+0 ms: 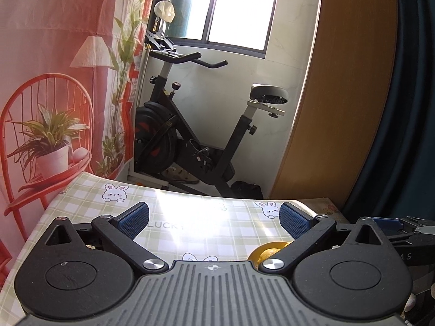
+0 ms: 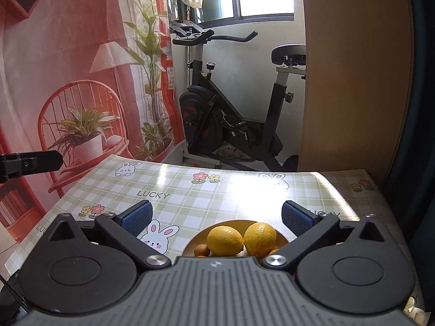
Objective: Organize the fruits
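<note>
Two lemons (image 2: 240, 239) on plate (image 2: 282, 237); both tongs (image 2: 216, 216) seemingly empty.

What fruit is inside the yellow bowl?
In the yellow bowl sit two lemons, a small brown fruit, maybe a kiwi, and bits of something orange. The right gripper's body covers the bowl's near part, so more fruit may be hidden there.

On the yellow plate (image 2: 281, 237) lie two lemons, one on its left half (image 2: 224, 240) and one on its right half (image 2: 259, 237). One small brown fruit (image 2: 201, 250) sits at the plate's left edge. Orange bits near the plate's front are too hidden to count.
</note>
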Tool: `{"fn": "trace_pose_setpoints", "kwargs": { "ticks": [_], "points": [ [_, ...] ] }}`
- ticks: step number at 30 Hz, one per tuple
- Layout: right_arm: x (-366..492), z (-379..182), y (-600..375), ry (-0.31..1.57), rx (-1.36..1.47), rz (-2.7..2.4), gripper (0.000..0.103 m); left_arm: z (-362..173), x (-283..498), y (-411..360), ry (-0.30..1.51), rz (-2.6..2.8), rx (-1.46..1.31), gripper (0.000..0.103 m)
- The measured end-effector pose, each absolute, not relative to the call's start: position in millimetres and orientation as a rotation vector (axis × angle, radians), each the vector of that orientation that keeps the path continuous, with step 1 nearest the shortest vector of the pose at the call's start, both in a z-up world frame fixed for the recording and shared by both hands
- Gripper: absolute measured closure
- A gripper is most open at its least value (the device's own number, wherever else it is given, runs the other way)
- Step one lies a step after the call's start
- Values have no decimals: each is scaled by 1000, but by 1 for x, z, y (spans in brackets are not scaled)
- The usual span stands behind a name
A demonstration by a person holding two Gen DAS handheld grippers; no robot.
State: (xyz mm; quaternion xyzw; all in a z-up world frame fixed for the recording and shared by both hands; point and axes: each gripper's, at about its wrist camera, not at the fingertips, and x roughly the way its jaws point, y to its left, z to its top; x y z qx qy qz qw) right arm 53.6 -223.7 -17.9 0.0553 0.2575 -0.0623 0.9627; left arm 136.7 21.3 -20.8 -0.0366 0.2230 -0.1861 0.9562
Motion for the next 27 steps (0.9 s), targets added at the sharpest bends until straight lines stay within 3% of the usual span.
{"fn": "trace_pose_setpoints", "kwargs": {
  "ticks": [27],
  "points": [
    [53, -14, -224, 508, 124, -141, 0, -20, 132, 21, 476, -275, -43, 0]
  ]
}}
